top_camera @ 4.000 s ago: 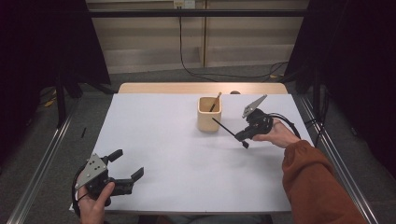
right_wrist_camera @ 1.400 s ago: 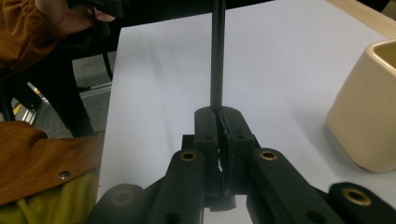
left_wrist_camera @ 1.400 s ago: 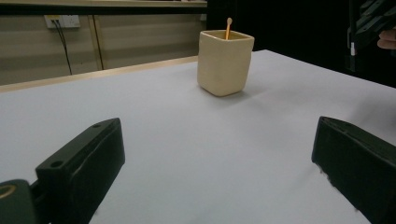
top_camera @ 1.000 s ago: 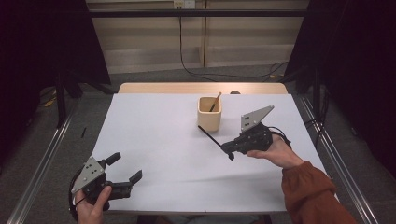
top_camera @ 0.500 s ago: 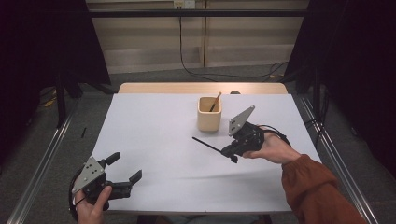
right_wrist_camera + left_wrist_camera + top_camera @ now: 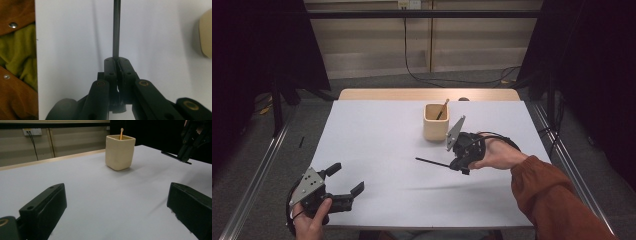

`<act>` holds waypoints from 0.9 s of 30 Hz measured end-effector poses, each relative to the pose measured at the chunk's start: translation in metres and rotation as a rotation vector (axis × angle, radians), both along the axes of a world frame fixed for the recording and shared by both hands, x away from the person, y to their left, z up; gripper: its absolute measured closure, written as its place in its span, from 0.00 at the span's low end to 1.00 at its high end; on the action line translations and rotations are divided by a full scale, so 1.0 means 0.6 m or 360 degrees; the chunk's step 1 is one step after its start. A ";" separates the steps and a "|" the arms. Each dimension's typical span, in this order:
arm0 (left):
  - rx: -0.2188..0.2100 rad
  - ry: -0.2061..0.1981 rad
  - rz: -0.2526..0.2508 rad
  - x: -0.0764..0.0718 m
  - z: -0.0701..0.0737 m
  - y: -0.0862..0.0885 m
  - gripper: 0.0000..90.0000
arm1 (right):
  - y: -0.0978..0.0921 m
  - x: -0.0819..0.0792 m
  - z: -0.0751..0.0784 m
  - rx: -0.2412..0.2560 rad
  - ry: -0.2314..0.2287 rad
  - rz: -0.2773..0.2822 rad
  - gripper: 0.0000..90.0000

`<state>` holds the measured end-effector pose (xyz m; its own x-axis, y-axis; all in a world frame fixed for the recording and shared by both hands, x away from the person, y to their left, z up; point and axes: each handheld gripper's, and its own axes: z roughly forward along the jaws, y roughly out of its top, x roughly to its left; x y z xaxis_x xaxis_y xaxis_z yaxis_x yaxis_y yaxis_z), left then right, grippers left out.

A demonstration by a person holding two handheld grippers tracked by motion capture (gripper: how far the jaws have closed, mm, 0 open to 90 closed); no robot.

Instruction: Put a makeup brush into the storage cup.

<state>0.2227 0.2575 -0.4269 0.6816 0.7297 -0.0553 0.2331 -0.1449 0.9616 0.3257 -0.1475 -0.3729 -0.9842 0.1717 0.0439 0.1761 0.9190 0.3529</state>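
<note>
White table point(image 6: 377, 130) under right gripper point(image 6: 460, 162) clamping black stick point(image 6: 432, 162).

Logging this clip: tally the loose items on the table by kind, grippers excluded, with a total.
Cream cup: 1
Wooden stick standing in the cup: 1
Thin black rod clamped in the right gripper: 1
Total: 3

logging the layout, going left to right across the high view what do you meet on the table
left hand-held gripper, open at the near left corner → tip of the thin black stick → beige cup with a wooden stick in it → right hand-held gripper, shut on the black stick → the person's right hand
</note>
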 end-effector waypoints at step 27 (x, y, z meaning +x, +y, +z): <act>-0.0058 -0.0066 -0.0038 -0.007 0.035 0.003 0.03 | 0.021 0.000 -0.027 -0.0291 0.0069 0.0094 0.96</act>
